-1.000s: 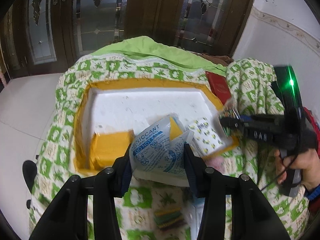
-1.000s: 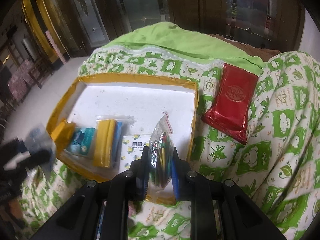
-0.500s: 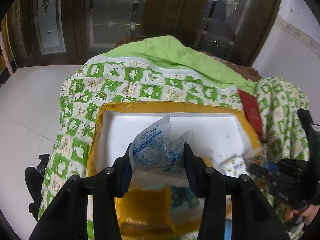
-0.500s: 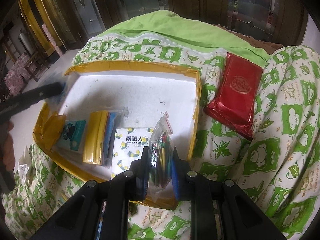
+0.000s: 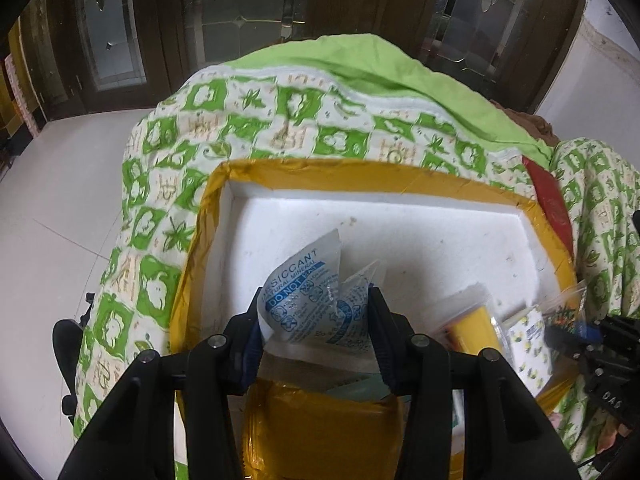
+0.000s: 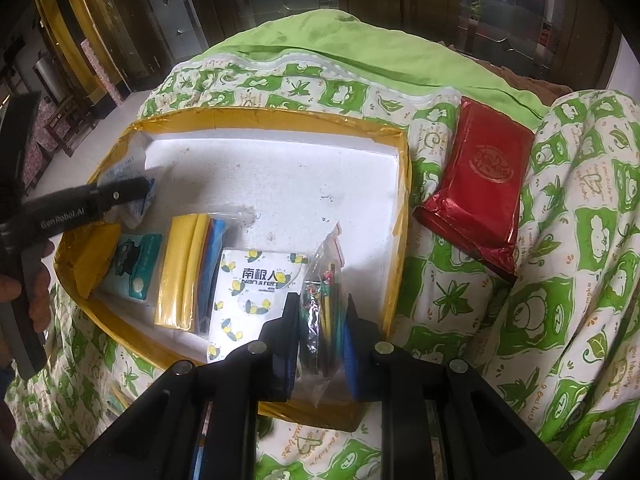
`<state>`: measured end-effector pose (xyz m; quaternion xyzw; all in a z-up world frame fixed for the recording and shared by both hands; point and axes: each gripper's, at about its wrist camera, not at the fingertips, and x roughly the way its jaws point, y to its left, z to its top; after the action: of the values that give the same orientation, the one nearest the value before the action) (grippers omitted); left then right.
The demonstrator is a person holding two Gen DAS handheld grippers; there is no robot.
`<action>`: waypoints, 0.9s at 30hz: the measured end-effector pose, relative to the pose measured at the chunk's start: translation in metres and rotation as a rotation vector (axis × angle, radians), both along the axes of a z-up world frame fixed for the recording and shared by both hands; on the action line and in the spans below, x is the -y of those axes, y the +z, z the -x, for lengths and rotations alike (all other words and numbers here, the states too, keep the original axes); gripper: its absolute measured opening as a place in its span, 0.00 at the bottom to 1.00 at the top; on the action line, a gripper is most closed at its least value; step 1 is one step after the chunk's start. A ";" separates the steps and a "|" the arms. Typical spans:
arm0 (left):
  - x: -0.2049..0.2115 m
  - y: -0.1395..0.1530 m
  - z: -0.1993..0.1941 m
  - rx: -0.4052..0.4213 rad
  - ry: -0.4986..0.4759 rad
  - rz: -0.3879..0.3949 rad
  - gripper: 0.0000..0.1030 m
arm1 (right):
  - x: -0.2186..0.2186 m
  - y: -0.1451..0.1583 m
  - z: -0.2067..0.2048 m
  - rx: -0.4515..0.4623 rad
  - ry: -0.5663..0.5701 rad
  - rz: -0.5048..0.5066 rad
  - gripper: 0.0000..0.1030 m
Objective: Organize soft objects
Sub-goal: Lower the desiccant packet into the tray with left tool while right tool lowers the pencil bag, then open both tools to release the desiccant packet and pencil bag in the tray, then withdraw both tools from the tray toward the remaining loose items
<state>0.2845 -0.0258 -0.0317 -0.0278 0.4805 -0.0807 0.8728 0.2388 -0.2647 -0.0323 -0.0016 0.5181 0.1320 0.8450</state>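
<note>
A white foam box with a yellow taped rim lies on a quilt. My left gripper is shut on crumpled white-and-blue desiccant packets, held above the box's left part. The right wrist view shows this gripper from the side, near the left wall of the box. My right gripper is shut on a clear zip bag of coloured pieces, over the front right corner. In the box lie a yellow pack, a teal pack, a lemon-print pack and a yellow parcel.
A red foil packet lies on the green-and-white quilt right of the box. The far half of the box floor is bare foam. A hand holds the left gripper's handle. Pale floor tiles lie left, dark wooden doors behind.
The left gripper has carried the desiccant packets leftward and lower, over the box's left part. The right gripper with the zip bag has edged slightly down at the front right corner.
</note>
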 end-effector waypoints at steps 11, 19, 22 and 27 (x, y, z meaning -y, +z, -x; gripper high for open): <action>-0.005 0.010 0.019 0.045 0.018 0.000 0.69 | 0.006 0.009 0.008 0.031 -0.018 -0.050 0.35; -0.007 0.038 0.044 0.110 0.018 0.031 0.75 | 0.015 0.031 0.029 0.125 -0.058 -0.107 0.61; -0.009 0.050 0.061 0.147 0.019 0.041 0.79 | 0.023 0.031 0.037 0.109 -0.092 -0.173 0.62; -0.014 0.056 0.097 0.171 0.013 0.057 0.84 | 0.028 0.031 0.050 0.096 -0.111 -0.230 0.63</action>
<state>0.1879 -0.0123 0.0241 -0.0486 0.4014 -0.0908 0.9101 0.1886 -0.2932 -0.0014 0.1176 0.4577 0.1433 0.8695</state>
